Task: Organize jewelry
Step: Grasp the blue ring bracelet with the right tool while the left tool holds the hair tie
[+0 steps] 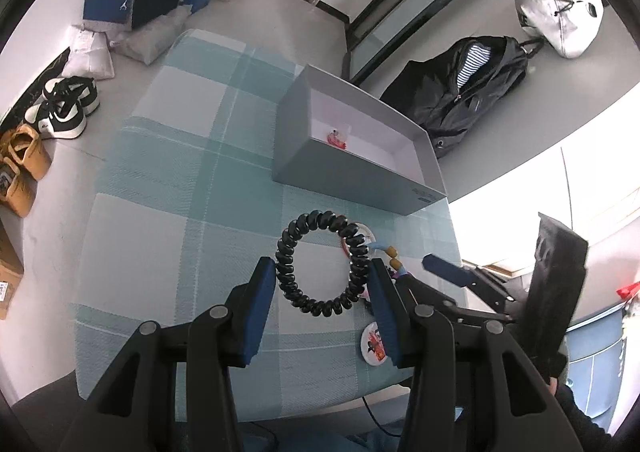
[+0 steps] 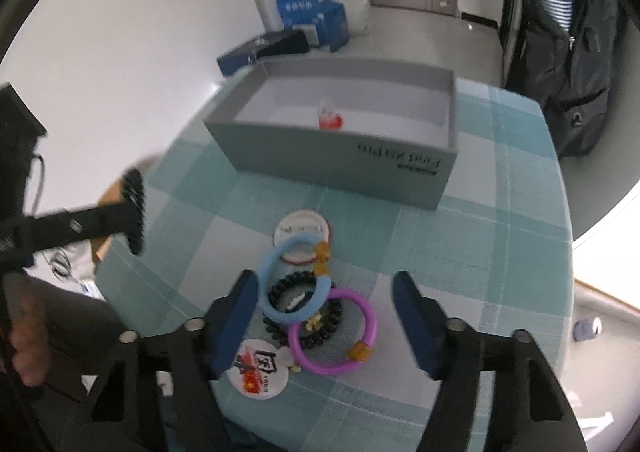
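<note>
- Currently the left gripper point(image 1: 322, 276) is clamping a black spiral coil band point(image 1: 322, 262) between its blue pads, holding it up above the checked surface point(image 1: 168, 180).
- The right gripper point(image 2: 324, 292) is hovering with fingers spread apart, gripping nothing, over the cluster of jewelry.
- Directly between its fingers, a blue ring bracelet point(image 2: 294, 278) is lying across a black bead bracelet point(image 2: 306, 316); a purple ring bracelet point(image 2: 334, 332) is overlapping the beads on the right side.
- A round badge with red print point(image 2: 260, 368) is sitting just beside the right gripper's left finger; a second badge point(image 2: 302, 230) is lying face down, partly under the blue ring.
- Farther out, a grey open box point(image 2: 340, 140) is resting on the surface, well apart from the cluster, with a small red item point(image 2: 330, 118) lying inside on its white floor.
- Beyond the surface, shoes point(image 1: 64, 108) and a dark backpack point(image 1: 476, 88) are sitting on the floor.
</note>
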